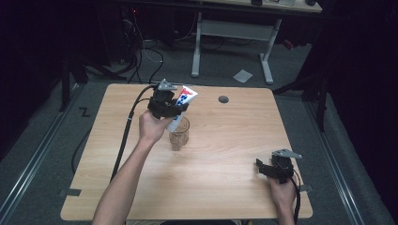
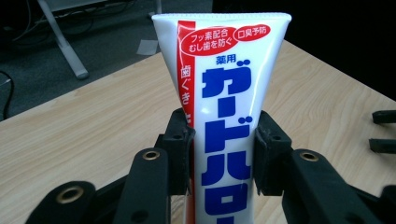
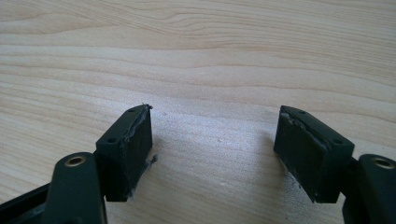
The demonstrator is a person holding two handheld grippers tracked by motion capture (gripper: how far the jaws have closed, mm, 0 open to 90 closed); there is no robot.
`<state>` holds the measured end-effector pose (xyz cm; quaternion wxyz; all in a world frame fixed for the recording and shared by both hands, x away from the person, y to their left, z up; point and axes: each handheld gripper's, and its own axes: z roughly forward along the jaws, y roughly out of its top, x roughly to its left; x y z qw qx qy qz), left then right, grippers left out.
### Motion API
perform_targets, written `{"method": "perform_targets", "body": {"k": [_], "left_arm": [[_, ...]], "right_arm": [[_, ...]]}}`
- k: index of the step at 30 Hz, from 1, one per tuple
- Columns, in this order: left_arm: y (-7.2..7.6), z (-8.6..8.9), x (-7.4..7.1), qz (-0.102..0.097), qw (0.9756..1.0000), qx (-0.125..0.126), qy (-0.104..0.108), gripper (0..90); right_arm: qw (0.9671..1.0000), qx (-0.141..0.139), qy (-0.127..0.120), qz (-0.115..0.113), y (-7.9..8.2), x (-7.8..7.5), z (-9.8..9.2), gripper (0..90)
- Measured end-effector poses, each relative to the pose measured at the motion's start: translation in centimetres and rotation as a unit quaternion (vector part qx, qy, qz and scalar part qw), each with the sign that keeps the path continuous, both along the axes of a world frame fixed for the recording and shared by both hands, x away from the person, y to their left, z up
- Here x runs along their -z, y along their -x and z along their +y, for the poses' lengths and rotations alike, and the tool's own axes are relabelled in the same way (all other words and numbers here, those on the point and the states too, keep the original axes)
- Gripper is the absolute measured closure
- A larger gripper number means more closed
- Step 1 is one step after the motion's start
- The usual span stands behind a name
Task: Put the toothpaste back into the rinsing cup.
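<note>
Pale wood covers the table [image 1: 225, 140], and from the high view the left gripper [image 1: 174, 108] hangs above its middle, somewhat toward the far edge, clamped on a white toothpaste tube [image 1: 184, 104] with blue and red print. The tube slants, its flat crimped end raised toward the far edge, its lower end at the mouth of a clear glass cup [image 1: 179, 133] standing on the table just below. Whether the tip is inside the cup or only above the rim is hard to tell from here. The right gripper [image 1: 264, 168] sits near the table's near right corner, low over the wood, well apart from the cup.

From the left gripper view, the left gripper [image 2: 223, 151] has both black pads pressed against the sides of the toothpaste tube [image 2: 224, 93], about midway along its length, crimped end uppermost. Bare tabletop [image 2: 70, 135] lies behind it.

From the right gripper view, the right gripper [image 3: 212, 147] has its jaws standing wide, nothing between them but the wood grain of the table [image 3: 201, 56] close beneath.
</note>
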<state>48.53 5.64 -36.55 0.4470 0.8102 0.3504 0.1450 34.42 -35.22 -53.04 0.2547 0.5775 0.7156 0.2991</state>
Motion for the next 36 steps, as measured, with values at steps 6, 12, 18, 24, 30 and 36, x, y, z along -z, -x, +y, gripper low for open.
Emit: {"method": "perform_targets", "body": {"k": [6,12,18,24,30,36], "left_arm": [[-0.7,-0.6,0.3,-0.011,0.9999,-0.004,-0.001,63.7],[-1.2,-1.1,0.9,-0.017,0.9998,-0.008,-0.006,63.4],[-1.3,-1.6,1.6,-0.022,0.9994,-0.007,-0.025,63.1],[-1.5,-1.6,2.1,-0.021,0.9995,-0.008,-0.023,62.9],[-1.6,-1.4,2.5,-0.019,0.9995,-0.01,-0.023,62.7],[-1.6,-1.5,2.9,-0.018,0.9994,-0.009,-0.027,62.5]], "right_arm": [[1.0,-0.001,0.0,0.001,0.0,0.0,0.0,27.6],[1.0,-0.001,0.0,0.001,0.0,0.0,0.0,27.6],[1.0,-0.001,0.0,0.001,0.0,0.0,0.0,27.6],[1.0,-0.002,0.0,0.001,0.0,0.0,0.0,27.6],[1.0,-0.002,0.001,0.001,0.0,0.0,0.0,27.6],[1.0,-0.001,0.001,0.001,0.0,0.0,0.0,27.6]]}}
